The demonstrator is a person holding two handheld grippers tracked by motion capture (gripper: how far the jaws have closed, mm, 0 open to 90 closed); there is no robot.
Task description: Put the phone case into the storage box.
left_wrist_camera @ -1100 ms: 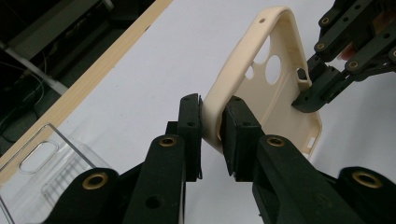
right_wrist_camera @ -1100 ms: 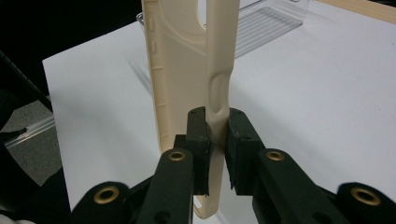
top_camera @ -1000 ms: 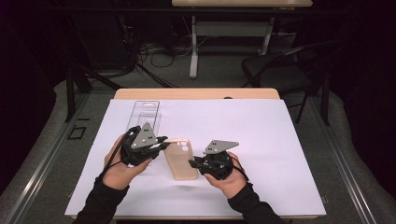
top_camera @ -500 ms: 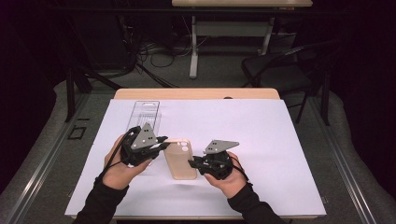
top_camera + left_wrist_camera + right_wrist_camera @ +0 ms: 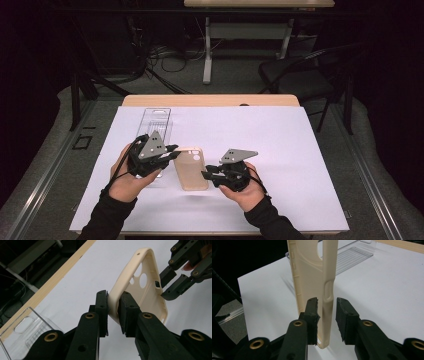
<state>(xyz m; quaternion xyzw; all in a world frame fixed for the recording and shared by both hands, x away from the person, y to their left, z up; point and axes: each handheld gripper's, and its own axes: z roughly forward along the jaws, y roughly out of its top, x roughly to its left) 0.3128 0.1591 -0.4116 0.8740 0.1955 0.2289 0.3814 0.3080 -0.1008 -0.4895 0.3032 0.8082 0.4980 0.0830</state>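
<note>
Hands are steadying a cream phone case just above the table: left hand-held gripper pinching one rim, right hand-held gripper having just been loosening, its jaws bracketing the opposite rim.

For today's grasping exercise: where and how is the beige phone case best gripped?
Grip the phone case across a thin side wall, as the left gripper does: one pad inside, one outside. Come in from the long edge. The right gripper, whose jaws have just been opening, straddles the opposite wall.
</note>
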